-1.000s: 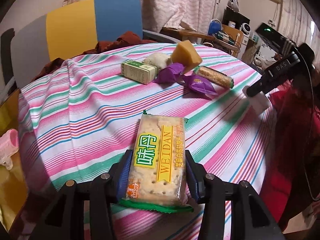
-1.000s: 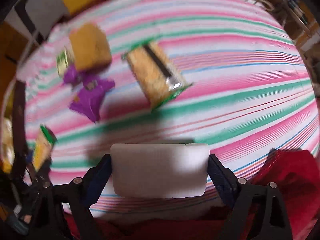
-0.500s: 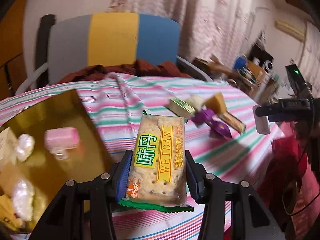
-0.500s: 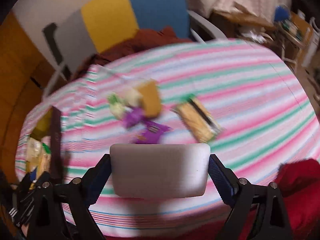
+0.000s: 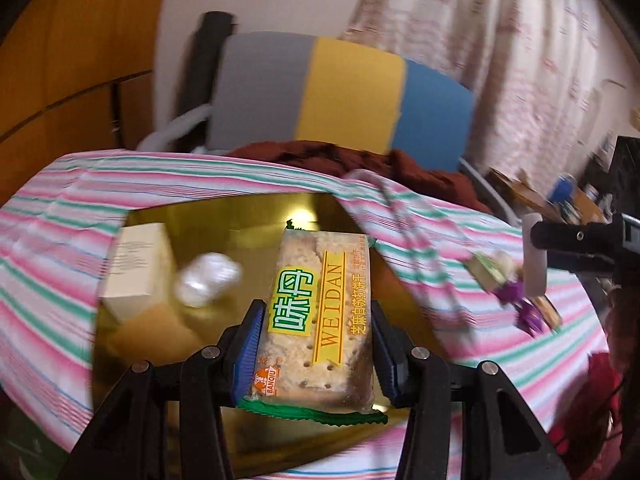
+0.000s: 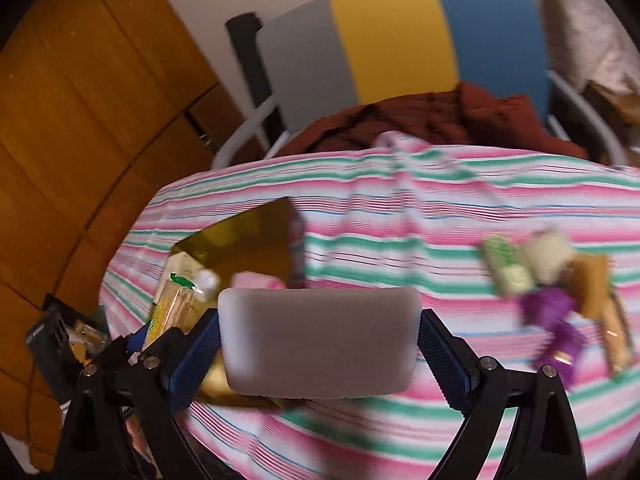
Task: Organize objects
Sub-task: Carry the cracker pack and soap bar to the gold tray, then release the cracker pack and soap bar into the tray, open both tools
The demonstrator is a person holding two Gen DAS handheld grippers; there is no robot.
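My left gripper point(image 5: 316, 340) is shut on a Weidan cracker packet point(image 5: 316, 316) with a green end seal, held above a gold tray point(image 5: 256, 216) on the striped tablecloth. The tray holds a cream box point(image 5: 138, 264) and a white wrapped sweet point(image 5: 208, 278). My right gripper point(image 6: 320, 340) is shut on a white rectangular block point(image 6: 320, 340), which also shows at the right edge of the left wrist view as the white block point(image 5: 534, 256). A cluster of loose snacks lies to the right: a green box point(image 6: 506, 272), a pale round sweet point(image 6: 550, 254), purple wrappers point(image 6: 554, 316) and a brown bar point(image 6: 592, 284).
A chair point(image 5: 344, 96) with grey, yellow and blue panels stands behind the table, with a dark red cloth point(image 6: 432, 120) draped on it. Wooden panelling point(image 6: 80, 120) fills the left. In the right wrist view the gold tray point(image 6: 248, 240) holds a pink item point(image 6: 256, 280).
Both grippers have swung left, away from the snack cluster. The left one, with the cracker packet, now hangs over the gold tray. The right one keeps the white block.
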